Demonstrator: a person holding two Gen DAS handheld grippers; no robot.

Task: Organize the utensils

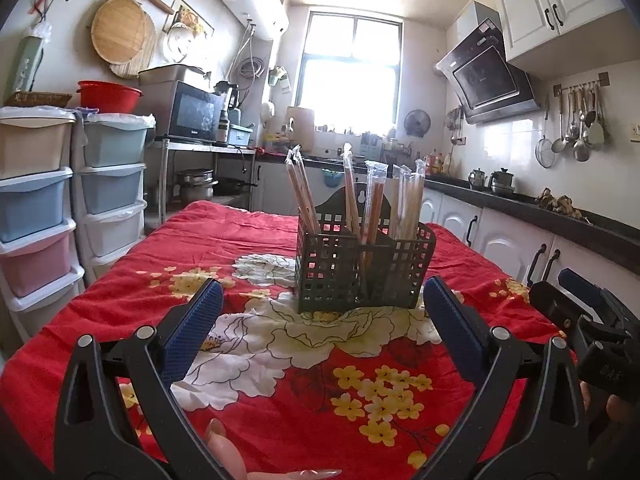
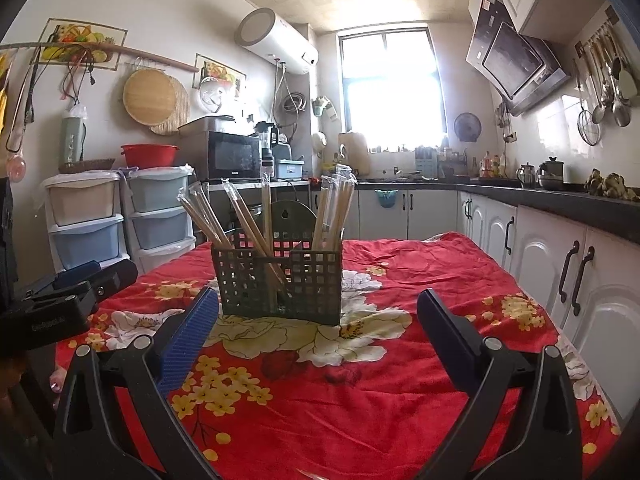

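The only writing I can find is small raised lettering on the black body of my other gripper where it shows at the frame edge, and a pale word low on the microwave [image 2: 234, 157] door; both are too small and blurred for me to read; the dark mesh caddy [image 1: 362, 268] stands upright on the red flowered cloth [image 1: 280, 400] that covers the table, ahead of both my grippers and apart from them; it is a grid-walled plastic basket with inner dividers and a rounded back tab pierced by a keyhole slot; wrapped chopsticks [image 1: 352, 192] in clear sleeves stand in its compartments, leaning outward in loose bunches, some tan, a few reddish; my left gripper [image 1: 322, 312] hangs low over the cloth with its blue ribbed pads [image 1: 192, 332] spread wide and nothing between them; my right gripper [image 2: 318, 320] is likewise spread wide and empty; my fingertips with long nails show beneath the left gripper.
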